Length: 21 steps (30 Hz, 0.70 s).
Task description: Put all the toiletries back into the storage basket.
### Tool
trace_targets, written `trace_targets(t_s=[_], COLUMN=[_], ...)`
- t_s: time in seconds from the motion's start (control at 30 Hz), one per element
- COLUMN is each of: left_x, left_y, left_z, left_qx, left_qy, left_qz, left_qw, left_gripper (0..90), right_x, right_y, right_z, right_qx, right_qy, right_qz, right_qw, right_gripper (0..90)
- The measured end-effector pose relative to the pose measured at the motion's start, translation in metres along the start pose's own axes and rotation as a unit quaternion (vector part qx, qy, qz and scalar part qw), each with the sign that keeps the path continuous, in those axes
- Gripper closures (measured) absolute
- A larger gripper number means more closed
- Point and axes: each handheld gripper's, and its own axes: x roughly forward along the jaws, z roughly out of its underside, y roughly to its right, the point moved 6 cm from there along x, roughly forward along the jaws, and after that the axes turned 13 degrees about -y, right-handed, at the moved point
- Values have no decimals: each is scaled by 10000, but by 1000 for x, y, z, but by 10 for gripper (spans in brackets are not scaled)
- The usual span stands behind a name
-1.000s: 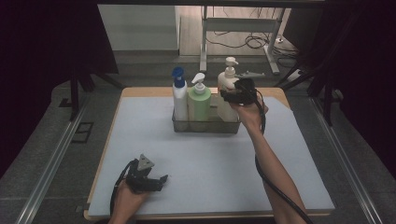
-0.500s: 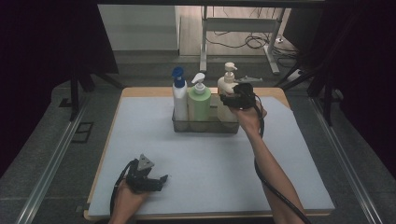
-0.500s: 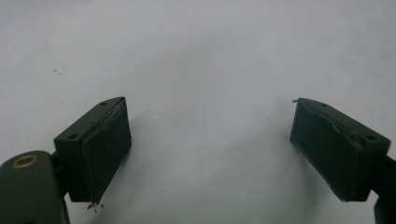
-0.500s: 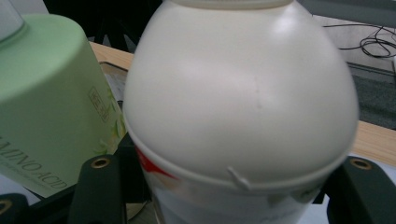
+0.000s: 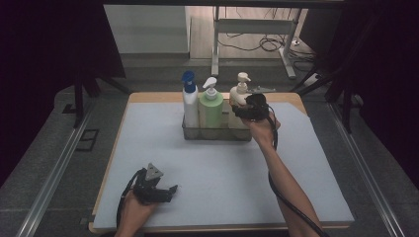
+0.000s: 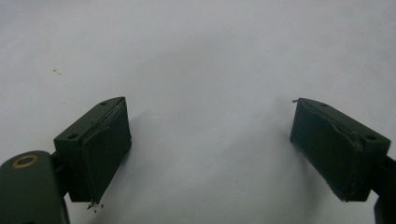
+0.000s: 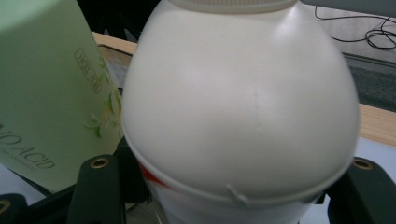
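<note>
Gripping the cream-white rounded plastic pump bottle (image 7: 238,107) with our right tool (image 5: 251,109), we rest our left tool (image 5: 165,190) open on the worktop (image 5: 222,168).

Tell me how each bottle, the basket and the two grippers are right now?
White bottle: upright in the basket, gripped by the right gripper.
Green bottle: upright, in the middle of the basket.
Blue-capped bottle: upright, at the basket's left end.
Basket: on the mat, holding three bottles.
Right gripper: shut on the white bottle.
Left gripper: open, holding nothing, over the mat.
</note>
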Motion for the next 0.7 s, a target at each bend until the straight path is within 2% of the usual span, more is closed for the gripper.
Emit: trace_targets(t_s=[0.37,0.5,0.7], left_x=[0,0,0], left_y=[0,0,0], left_z=[0,0,0], left_qx=[1,2,2], left_qy=[-5,-6,-5], left_qz=[-8,-8,-7], left_qw=[10000,10000,10000], left_gripper=[121,121,121], right_x=[-4,-3,-4], right_y=[0,-3,-2], right_z=[11,13,17], right_qx=[-6,-33,89], right_qy=[-104,-184,-228], right_qz=[-98,-213,-326], right_qw=[9999,9996,9992], right_gripper=[344,328,321])
